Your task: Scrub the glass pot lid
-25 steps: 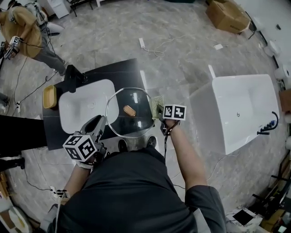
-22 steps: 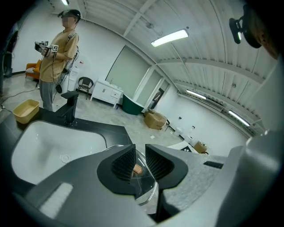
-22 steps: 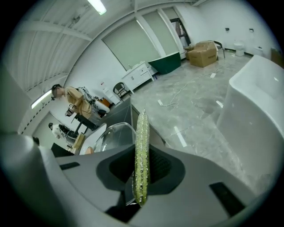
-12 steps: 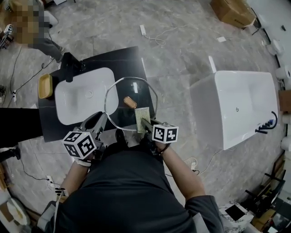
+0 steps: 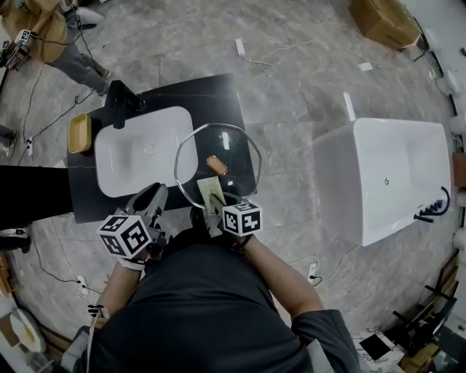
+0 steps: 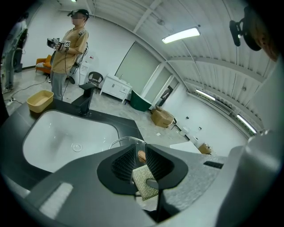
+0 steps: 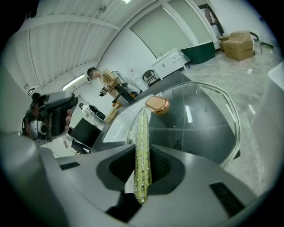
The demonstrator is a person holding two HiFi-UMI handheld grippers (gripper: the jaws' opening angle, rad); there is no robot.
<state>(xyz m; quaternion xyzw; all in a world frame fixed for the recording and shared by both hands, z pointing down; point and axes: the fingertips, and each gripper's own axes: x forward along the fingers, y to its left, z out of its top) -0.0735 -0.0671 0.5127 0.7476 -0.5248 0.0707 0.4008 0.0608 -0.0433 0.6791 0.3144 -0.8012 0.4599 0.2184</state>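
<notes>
The round glass pot lid [image 5: 226, 149] with a copper knob [image 5: 216, 165] hangs tilted above the black counter, beside the sink. My left gripper [image 5: 159, 198] is shut on its near left rim; in the left gripper view the jaws [image 6: 141, 164] stand almost together with the knob [image 6: 142, 155] beyond them. My right gripper [image 5: 215, 208] is shut on a green scrub pad [image 5: 210, 191], which lies against the lid's near part, just below the knob. In the right gripper view the pad [image 7: 142, 146] stands edge-on between the jaws [image 7: 143, 170], reaching up to the knob [image 7: 157, 105] on the glass [image 7: 204, 119].
A black counter [image 5: 218, 95] carries a white sink [image 5: 142, 156], a black faucet [image 5: 120, 102] and a yellow tub [image 5: 79, 133]. A white bathtub [image 5: 393, 175] stands to the right. Cables lie across the floor, a cardboard box [image 5: 382, 22] sits far right, and a person [image 5: 36, 33] stands far left.
My right gripper carried the scrub pad from the lid's right edge leftward and nearer, onto the lid's near part below the knob. The left gripper and lid barely moved.
</notes>
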